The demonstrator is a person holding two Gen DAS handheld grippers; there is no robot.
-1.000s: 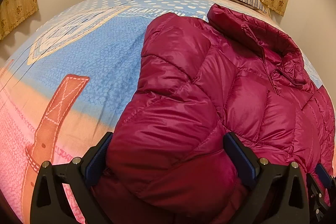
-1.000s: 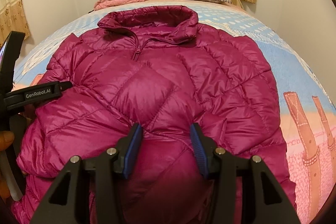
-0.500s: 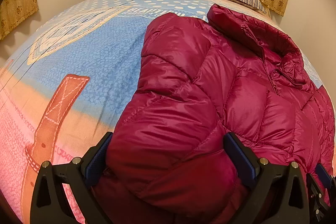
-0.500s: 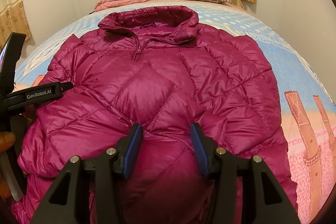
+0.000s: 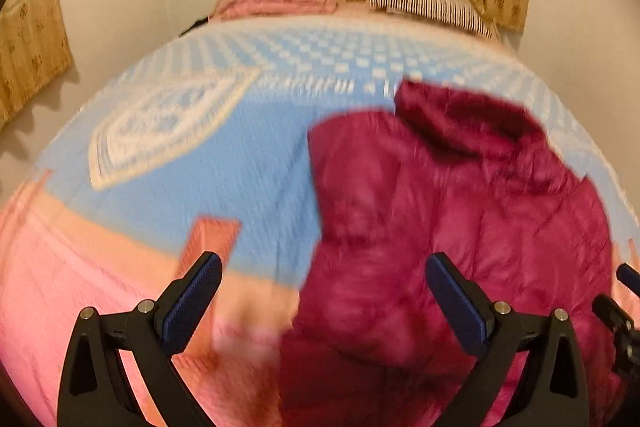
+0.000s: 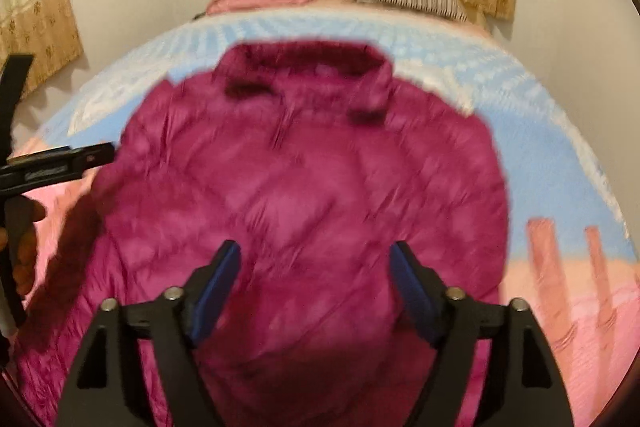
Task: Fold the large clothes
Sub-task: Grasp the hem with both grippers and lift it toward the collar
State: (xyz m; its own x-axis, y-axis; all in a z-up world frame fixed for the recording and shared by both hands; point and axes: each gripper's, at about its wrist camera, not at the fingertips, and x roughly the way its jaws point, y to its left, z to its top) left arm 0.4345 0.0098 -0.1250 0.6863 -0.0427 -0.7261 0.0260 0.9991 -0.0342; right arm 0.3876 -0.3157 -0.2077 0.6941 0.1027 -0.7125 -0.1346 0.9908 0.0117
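Magenta puffer jacket (image 6: 304,195) is lying flat on the bed (image 5: 224,187), collar toward the headboard edge, hem toward the near edge. Right gripper (image 6: 316,279) is hanging released above the lower front of the jacket; its jaws have just been opening and nothing is pinched between them. Left gripper (image 5: 320,291) is also released, jaws wide, straddling the jacket's side edge without pressing it. Risk, as a judgement: the slick, puffy fill is likely springing back once let go, so the fold could be puffing open or sliding before the next grasp.
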